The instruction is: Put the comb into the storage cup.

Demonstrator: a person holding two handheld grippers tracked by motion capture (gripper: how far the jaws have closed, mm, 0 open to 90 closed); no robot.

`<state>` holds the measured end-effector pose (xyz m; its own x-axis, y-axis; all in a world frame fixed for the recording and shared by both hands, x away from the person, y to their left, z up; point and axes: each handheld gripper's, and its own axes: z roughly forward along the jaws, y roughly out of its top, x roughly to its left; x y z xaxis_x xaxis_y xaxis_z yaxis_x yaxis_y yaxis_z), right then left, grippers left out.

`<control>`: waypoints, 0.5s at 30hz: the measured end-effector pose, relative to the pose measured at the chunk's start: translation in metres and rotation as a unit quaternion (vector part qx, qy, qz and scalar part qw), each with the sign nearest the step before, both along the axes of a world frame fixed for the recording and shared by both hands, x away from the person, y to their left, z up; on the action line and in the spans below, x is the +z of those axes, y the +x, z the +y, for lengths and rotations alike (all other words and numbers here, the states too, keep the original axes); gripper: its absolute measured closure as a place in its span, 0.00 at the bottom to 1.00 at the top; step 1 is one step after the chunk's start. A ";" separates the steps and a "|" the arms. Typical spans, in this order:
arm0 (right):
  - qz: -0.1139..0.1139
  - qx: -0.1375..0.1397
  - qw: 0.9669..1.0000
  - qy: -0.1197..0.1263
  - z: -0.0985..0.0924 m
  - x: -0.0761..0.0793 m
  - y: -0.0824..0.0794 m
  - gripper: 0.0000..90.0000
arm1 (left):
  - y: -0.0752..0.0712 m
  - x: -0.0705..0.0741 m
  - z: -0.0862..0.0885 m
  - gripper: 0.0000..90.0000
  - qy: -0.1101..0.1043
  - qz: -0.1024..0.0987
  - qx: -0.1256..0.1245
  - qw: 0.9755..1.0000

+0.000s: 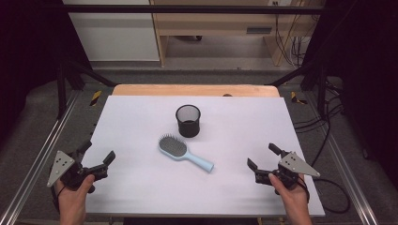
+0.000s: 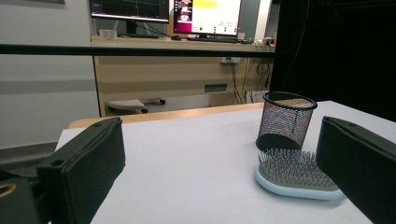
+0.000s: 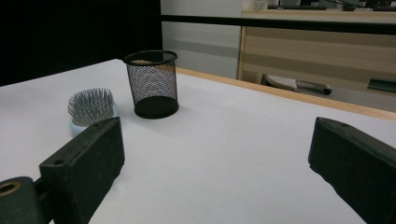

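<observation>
Reaching for the hairbrush, which lies bristles-up mid-surface just in front of the mesh cup, looks best by its handle; both the left gripper and right gripper hold their jaws apart, empty.

The hairbrush has a pale blue body and handle with grey bristles. The mesh cup is black, its wall a fine wire grid. The bench top is plain white with a light wood edge at the far side. Both grippers have black jaws and grey three-cornered plates
</observation>
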<state>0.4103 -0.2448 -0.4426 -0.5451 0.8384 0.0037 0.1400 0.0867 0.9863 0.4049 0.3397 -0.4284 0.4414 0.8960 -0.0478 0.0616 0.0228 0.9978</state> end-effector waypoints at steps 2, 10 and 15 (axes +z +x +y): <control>0.000 0.000 1.000 0.001 0.000 0.000 0.000 0.04 | 0.000 0.000 0.000 0.02 0.004 0.003 0.001 1.000; 0.002 -0.002 1.000 0.003 -0.001 0.001 -0.001 0.04 | 0.006 -0.002 -0.015 0.01 0.014 0.028 -0.011 0.999; 0.002 -0.004 1.000 0.006 -0.002 0.001 -0.002 0.04 | 0.018 0.000 -0.031 0.02 0.030 0.051 -0.020 0.998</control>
